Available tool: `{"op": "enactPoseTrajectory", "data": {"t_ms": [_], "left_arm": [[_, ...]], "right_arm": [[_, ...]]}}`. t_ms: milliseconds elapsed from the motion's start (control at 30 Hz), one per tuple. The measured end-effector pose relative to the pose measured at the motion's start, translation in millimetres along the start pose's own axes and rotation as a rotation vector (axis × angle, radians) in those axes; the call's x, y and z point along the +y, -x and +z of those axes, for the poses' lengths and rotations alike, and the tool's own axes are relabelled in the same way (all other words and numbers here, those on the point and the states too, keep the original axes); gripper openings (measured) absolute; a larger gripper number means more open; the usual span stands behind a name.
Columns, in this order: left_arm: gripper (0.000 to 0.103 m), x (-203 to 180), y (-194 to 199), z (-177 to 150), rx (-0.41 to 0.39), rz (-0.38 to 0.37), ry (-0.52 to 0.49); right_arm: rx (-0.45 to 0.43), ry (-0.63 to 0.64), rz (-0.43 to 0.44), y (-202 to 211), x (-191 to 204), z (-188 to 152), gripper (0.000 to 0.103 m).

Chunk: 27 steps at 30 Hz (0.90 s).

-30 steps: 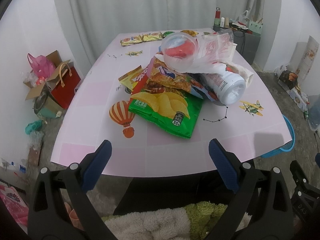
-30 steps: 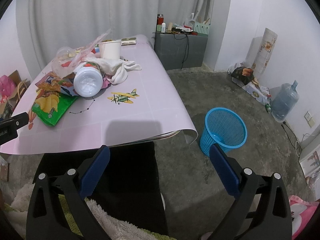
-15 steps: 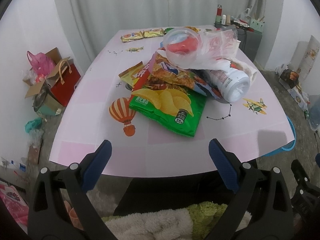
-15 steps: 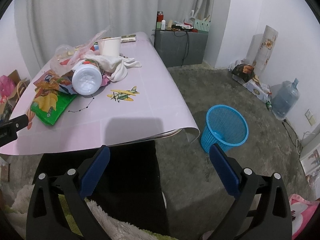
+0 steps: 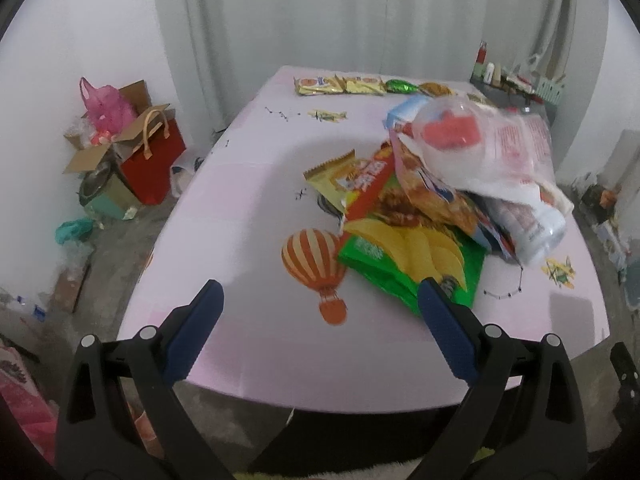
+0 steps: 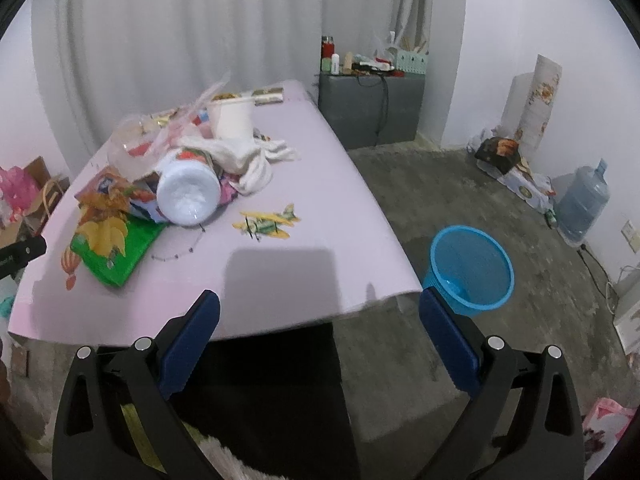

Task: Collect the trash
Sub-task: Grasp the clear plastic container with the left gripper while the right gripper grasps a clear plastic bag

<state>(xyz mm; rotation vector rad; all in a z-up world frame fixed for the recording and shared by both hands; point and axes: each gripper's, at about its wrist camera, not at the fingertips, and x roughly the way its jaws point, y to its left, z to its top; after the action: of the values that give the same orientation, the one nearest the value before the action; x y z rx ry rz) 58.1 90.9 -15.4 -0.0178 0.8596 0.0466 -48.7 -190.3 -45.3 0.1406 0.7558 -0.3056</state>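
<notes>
Left claw (image 5: 320,300) now nearer the green chip bag (image 5: 412,268); both claws wide apart, empty.

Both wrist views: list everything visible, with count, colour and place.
table: one, pink, centre
chip bag: one, green, pile's near edge
jar: one, white, lying in pile
clear cup: one, red inside, atop pile
cloth: one, white, behind jar
paper cup: one, white, behind cloth
wrappers: several, yellow, far edge
bin: one, blue, floor right of table
water jug: one, blue, right wall
gift bag: one, red, floor left
left gripper: open
right gripper: open
</notes>
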Motion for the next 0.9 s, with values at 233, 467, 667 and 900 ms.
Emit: {"op": "enactPoseTrajectory", "data": {"t_ms": [233, 467, 667, 900], "left_arm": [[0.093, 20.4, -1.9, 9.0, -0.094, -0.245, 0.039], [0.093, 19.9, -1.3, 27.5, -0.151, -0.442, 0.086], [0.093, 5.2, -7.8, 56.1, -0.214, -0.53, 0.06], [0.089, -28.6, -36.8, 85.9, -0.153, -0.622, 0.007]], "right_arm": [[-0.056, -0.017, 0.069, -1.4, 3.1, 17.6, 0.097], [-0.059, -0.039, 0.112, -3.6, 6.9, 46.5, 0.097], [-0.041, -0.108, 0.232, -15.8, 2.9, 82.3, 0.097], [0.015, -0.171, 0.465, -44.1, 16.5, 121.6, 0.085]]}}
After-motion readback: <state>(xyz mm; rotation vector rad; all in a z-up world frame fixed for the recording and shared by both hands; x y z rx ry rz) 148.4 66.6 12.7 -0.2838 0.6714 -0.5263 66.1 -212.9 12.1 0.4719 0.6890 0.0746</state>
